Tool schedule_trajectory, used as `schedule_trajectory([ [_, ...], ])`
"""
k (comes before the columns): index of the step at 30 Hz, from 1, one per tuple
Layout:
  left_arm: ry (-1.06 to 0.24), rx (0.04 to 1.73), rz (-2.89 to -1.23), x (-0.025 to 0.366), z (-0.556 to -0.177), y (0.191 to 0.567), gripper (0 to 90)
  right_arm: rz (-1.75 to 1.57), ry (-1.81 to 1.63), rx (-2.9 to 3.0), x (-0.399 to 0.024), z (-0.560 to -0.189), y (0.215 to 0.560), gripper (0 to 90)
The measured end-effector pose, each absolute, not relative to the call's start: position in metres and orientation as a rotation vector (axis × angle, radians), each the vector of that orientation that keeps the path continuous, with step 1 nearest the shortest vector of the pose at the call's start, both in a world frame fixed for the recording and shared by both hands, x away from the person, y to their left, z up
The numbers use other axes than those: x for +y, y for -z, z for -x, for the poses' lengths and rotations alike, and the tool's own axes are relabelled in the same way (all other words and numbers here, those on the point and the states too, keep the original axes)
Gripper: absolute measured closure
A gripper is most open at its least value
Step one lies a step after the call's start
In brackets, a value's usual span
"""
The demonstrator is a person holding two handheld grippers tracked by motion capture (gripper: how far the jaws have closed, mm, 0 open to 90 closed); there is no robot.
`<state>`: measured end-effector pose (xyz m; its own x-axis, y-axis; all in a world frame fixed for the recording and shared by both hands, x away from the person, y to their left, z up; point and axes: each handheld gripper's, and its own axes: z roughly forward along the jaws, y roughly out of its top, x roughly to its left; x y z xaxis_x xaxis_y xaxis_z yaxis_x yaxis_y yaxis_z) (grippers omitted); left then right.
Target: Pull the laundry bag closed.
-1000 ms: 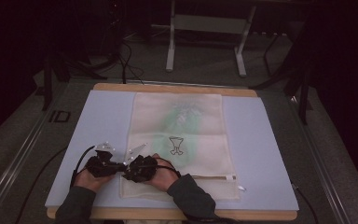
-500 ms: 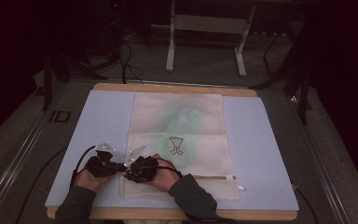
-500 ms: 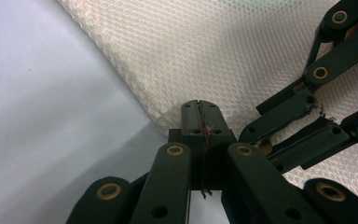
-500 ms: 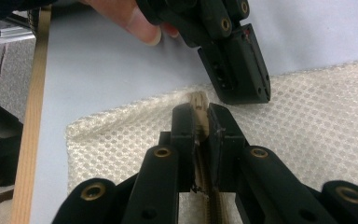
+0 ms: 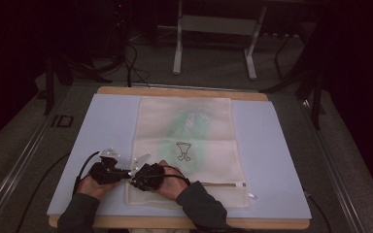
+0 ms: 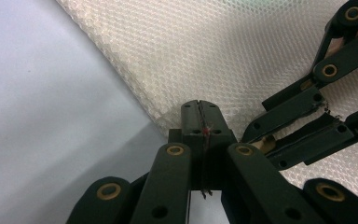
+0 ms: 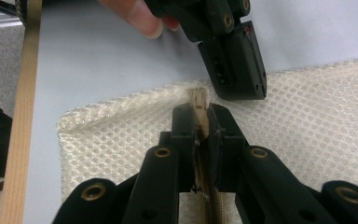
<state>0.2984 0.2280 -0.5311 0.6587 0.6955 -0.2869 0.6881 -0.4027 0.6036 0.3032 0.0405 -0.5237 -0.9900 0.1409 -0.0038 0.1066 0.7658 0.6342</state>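
Observation:
A cream mesh bag with a small green print lies flat on the pale blue mat. Its zipper runs along the near edge. Both grippers meet at the bag's near left corner. My left gripper has its jaws pressed together on the bag's edge. My right gripper is shut on the beige end of the zipper tape, which sticks out past its tips. In the right gripper view the left gripper sits just beyond, tip on the mesh.
The mat covers a wooden table whose edge shows at the back. A small white piece lies by the bag's near right corner. Dark stands and cables crowd the floor behind.

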Motion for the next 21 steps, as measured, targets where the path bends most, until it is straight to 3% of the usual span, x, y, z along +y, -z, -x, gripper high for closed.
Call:
schedule_trajectory([
  [21, -0.001, 1.062, -2.158, 0.2289, -0.2998, 0.5313, 90.0, -0.216, -1.029, 2.903, 0.0311, -0.302, 0.5228, 82.3],
])
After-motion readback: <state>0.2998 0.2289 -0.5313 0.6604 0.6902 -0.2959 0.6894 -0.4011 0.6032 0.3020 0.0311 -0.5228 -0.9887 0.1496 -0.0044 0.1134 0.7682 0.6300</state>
